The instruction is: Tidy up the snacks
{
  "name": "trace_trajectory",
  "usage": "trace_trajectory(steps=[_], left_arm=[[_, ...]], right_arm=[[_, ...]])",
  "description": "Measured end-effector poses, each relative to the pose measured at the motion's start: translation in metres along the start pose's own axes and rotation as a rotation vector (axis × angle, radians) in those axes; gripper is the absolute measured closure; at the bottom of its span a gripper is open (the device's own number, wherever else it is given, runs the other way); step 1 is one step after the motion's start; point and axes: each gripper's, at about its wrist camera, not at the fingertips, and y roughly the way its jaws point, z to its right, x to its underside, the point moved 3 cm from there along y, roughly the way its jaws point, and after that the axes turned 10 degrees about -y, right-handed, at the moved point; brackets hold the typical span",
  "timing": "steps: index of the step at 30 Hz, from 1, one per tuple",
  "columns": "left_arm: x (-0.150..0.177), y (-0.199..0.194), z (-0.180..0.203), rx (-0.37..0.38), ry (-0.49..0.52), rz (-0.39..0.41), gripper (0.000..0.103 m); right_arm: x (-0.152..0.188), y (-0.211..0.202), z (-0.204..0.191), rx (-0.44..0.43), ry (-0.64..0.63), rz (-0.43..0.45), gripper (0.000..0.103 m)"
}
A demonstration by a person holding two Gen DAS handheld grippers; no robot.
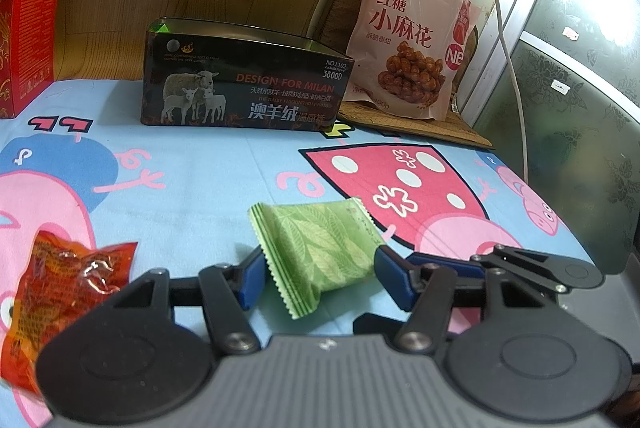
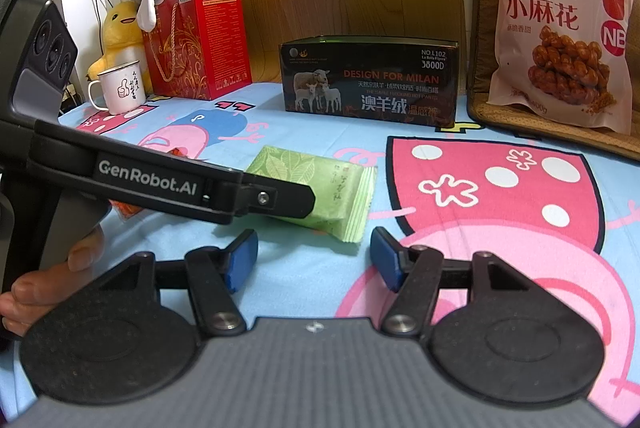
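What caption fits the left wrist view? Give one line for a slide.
Left gripper closed on a green snack packet, black sheep-print box beyond.

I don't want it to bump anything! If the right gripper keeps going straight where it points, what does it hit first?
Probably the green snack packet, lying just ahead of the right gripper. Its open jaws hold nothing. Depth is hard to judge.

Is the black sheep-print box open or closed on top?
Open: the black sheep-print box has no lid, and its inner walls show at the rim in the left wrist view. Its contents are out of sight.
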Motion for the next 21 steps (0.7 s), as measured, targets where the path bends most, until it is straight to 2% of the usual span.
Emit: trace_trajectory(steps=[15, 17, 19, 20, 21], left_arm=[[-0.0001, -0.0002, -0.0002, 0.001, 0.000, -0.001, 0.046], [-0.0003, -0.0004, -0.0004, 0.004, -0.003, -0.002, 0.047], [-0.0007, -0.0009, -0.0014, 0.007, -0.007, -0.003, 0.047], [-0.0010, -0.0012, -0.0018, 0.009, -0.010, -0.004, 0.047], [-0.0011, -0.0013, -0.0020, 0.008, -0.012, -0.004, 0.047]], right_arm=[[-0.0002, 0.0005, -0.0012, 0.005, -0.005, -0.001, 0.039], [-0.0013, 0.0015, -0.0017, -0.003, -0.004, 0.001, 0.043], [-0.0025, 0.0032, -0.0033, -0.008, -0.004, 0.003, 0.058], [-0.0034, 0.0043, -0.0045, -0.009, -0.006, 0.003, 0.060], [-0.0040, 0.0052, -0.0052, -0.010, -0.006, 0.004, 0.067]])
